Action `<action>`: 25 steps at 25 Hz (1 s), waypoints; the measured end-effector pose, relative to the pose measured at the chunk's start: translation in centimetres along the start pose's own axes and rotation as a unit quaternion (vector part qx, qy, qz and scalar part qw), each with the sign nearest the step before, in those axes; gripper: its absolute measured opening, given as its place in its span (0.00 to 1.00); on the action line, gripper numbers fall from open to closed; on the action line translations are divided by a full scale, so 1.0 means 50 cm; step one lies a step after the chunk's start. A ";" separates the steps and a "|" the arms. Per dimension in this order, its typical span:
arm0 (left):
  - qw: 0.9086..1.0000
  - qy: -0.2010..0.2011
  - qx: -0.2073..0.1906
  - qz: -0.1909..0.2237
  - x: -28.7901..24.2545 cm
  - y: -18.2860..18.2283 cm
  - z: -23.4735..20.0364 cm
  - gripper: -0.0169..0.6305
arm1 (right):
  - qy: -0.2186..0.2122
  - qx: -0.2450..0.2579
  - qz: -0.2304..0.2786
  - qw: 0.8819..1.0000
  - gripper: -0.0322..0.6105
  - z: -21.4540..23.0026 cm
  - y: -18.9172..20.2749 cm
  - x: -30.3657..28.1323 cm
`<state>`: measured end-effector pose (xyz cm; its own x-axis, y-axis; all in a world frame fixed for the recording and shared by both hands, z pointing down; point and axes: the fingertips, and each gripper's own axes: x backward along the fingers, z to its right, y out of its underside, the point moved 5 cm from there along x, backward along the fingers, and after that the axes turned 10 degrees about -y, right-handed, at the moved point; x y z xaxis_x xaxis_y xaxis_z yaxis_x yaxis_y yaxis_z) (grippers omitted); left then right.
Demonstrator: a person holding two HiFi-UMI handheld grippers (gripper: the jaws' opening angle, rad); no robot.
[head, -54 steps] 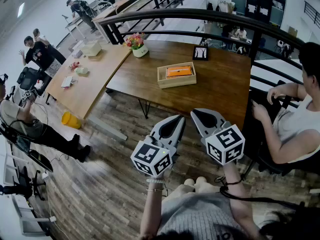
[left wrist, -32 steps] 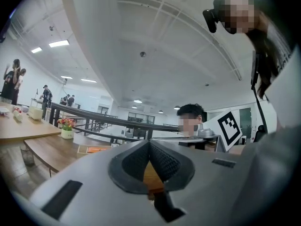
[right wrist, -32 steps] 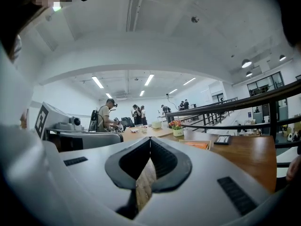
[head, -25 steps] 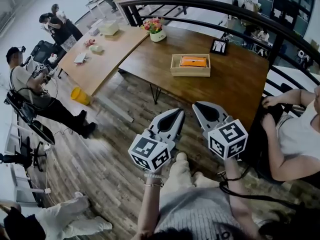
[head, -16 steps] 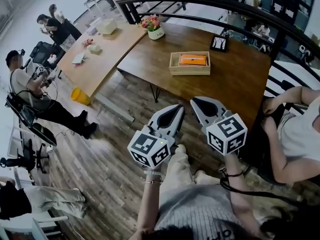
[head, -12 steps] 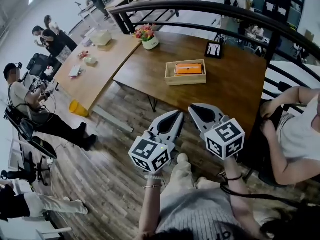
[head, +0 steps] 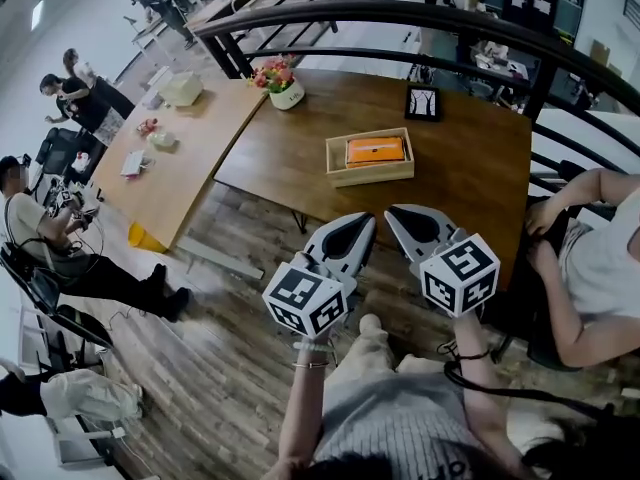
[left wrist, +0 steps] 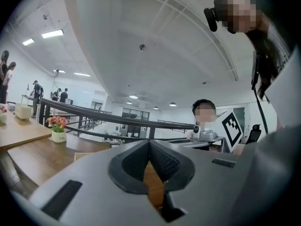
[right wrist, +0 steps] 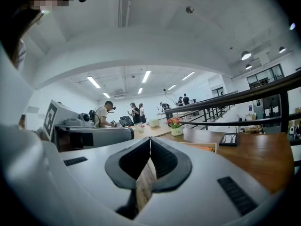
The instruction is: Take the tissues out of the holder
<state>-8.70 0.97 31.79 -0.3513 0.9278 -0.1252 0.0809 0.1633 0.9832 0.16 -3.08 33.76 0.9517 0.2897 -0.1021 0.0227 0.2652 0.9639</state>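
Both closed tight, nothing held: left gripper [head: 366, 222] and right gripper [head: 393, 212], side by side above the floor [head: 230, 368], short of the table [head: 470, 168], tips pointing toward it. Holder [head: 370, 176] sits mid-table, well apart from both. Orange pack [head: 375, 151] lies inside it, probably the tissues, too small to be sure.

open-plan office/lab floor: long wooden tables [head: 470, 168], black railing [head: 400, 10], people [head: 40, 230] seated with gear, strip lights [right wrist: 146, 76] overhead, wood-plank flooring [head: 200, 368].
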 end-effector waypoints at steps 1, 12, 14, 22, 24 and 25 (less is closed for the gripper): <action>1.000 0.004 0.001 0.000 -0.005 -0.004 -0.011 0.04 | 0.004 -0.001 0.000 1.000 0.07 0.005 -0.004 -0.009; 1.000 0.027 0.006 0.005 -0.027 -0.030 -0.157 0.04 | 0.034 0.002 0.002 0.999 0.07 0.026 -0.029 -0.141; 1.000 0.029 0.005 0.008 -0.027 -0.032 -0.173 0.04 | 0.038 0.005 0.006 0.999 0.07 0.027 -0.031 -0.155; 1.000 0.024 0.013 0.002 -0.037 -0.039 -0.213 0.04 | 0.039 0.011 -0.006 0.999 0.07 0.051 -0.047 -0.193; 1.000 0.022 0.016 -0.002 -0.045 -0.048 -0.213 0.04 | 0.039 0.011 -0.011 0.999 0.07 0.062 -0.061 -0.192; 1.000 0.022 0.017 -0.005 -0.053 -0.051 -0.213 0.04 | 0.039 0.012 -0.015 0.999 0.07 0.071 -0.066 -0.192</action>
<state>-17.91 -5.46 31.02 -0.3933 0.9105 -0.1275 0.1083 0.1836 0.9770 -7.97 -9.99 32.45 0.9235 0.3536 -0.1485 0.0583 0.2532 0.9657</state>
